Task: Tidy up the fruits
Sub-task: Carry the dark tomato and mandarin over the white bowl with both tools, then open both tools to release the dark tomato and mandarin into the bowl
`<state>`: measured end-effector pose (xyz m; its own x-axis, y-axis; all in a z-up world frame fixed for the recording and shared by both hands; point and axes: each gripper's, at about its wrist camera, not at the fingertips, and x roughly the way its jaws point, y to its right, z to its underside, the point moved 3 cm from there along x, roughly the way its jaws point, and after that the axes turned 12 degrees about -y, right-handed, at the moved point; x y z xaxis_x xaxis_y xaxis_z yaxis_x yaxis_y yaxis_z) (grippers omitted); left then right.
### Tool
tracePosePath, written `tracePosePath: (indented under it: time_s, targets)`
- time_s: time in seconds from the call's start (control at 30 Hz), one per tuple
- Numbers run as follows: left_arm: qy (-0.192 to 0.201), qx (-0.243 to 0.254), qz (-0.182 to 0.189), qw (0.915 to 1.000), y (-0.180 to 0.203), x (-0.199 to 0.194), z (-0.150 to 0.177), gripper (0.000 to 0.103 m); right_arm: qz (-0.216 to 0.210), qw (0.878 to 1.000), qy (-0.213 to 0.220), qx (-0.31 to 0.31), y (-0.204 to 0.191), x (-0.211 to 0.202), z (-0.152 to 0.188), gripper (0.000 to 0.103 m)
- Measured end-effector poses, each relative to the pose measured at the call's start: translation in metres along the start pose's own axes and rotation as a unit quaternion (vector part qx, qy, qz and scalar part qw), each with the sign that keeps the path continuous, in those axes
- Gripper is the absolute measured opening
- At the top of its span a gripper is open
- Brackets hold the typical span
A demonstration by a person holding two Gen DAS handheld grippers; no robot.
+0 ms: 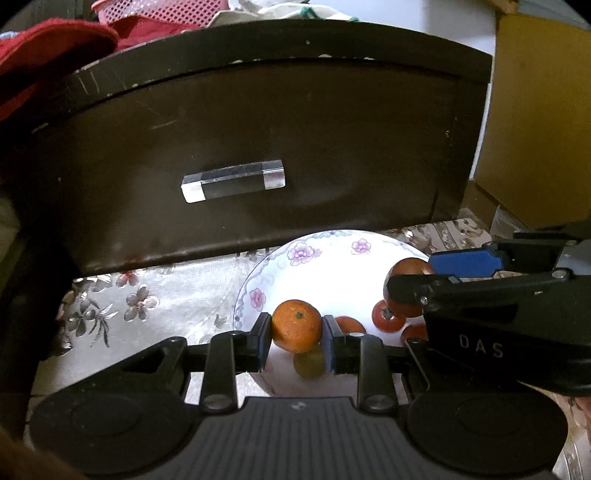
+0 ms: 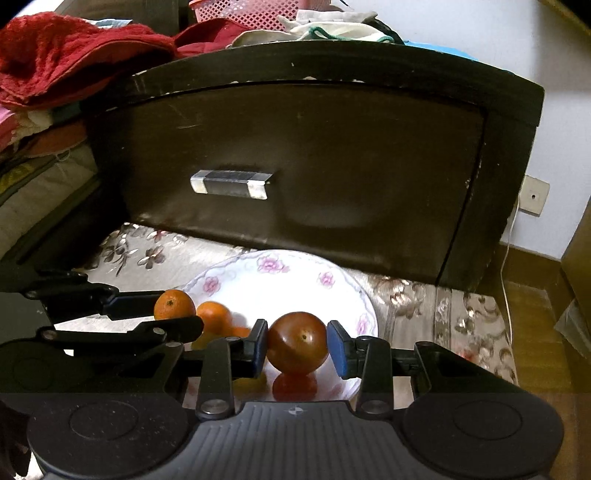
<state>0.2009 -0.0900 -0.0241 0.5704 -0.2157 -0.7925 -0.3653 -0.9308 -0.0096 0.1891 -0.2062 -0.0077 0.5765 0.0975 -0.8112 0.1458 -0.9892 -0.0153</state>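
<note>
A white plate with a floral rim (image 1: 303, 253) (image 2: 273, 264) lies on a floral cloth in front of a dark drawer. My left gripper (image 1: 296, 334) is shut on a small orange (image 1: 295, 319) just above the plate's near left part. My right gripper (image 2: 297, 349) is shut on a red-brown tomato (image 2: 297, 338), held above the plate. Each view shows the other gripper: the right gripper (image 1: 410, 275) with its tomato (image 1: 406, 267), the left gripper (image 2: 177, 311) with its orange (image 2: 173, 302). Tomatoes (image 1: 386, 319), a second orange (image 2: 214, 314) and a yellowish fruit (image 1: 308, 363) lie on the plate.
The dark drawer front (image 1: 332, 147) with a clear handle (image 1: 233, 181) rises right behind the plate. Red cloth (image 2: 55, 66) and a pink basket (image 2: 243, 13) sit on top of it. A cardboard box (image 1: 535, 129) stands at the right. Floral cloth (image 1: 147, 295) stretches left of the plate.
</note>
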Motion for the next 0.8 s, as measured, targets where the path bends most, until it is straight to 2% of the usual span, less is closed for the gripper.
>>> tracePosePath:
  time_s: [0.43,0.53,0.63,0.8]
  targets:
    - [-0.017,-0.021,0.020,0.9994,-0.010,0.025,-0.019,0.033,-0.005,1.000,0.003,-0.012,0.008,0.021,-0.025,0.034]
    - [-0.020,0.004,0.041,0.9989,0.002,0.029,-0.019,0.036,-0.010,1.000,0.003,-0.013,0.009,0.025,-0.029,0.035]
    - [-0.015,0.047,0.017,0.9987,0.020,0.030,-0.020,0.039,-0.045,0.999,0.002,-0.026,0.004,0.025,-0.031,0.034]
    - [-0.016,0.028,0.010,0.9994,0.013,0.033,-0.022,0.042,-0.032,0.999,0.016,-0.037,-0.006,0.024,-0.032,0.034]
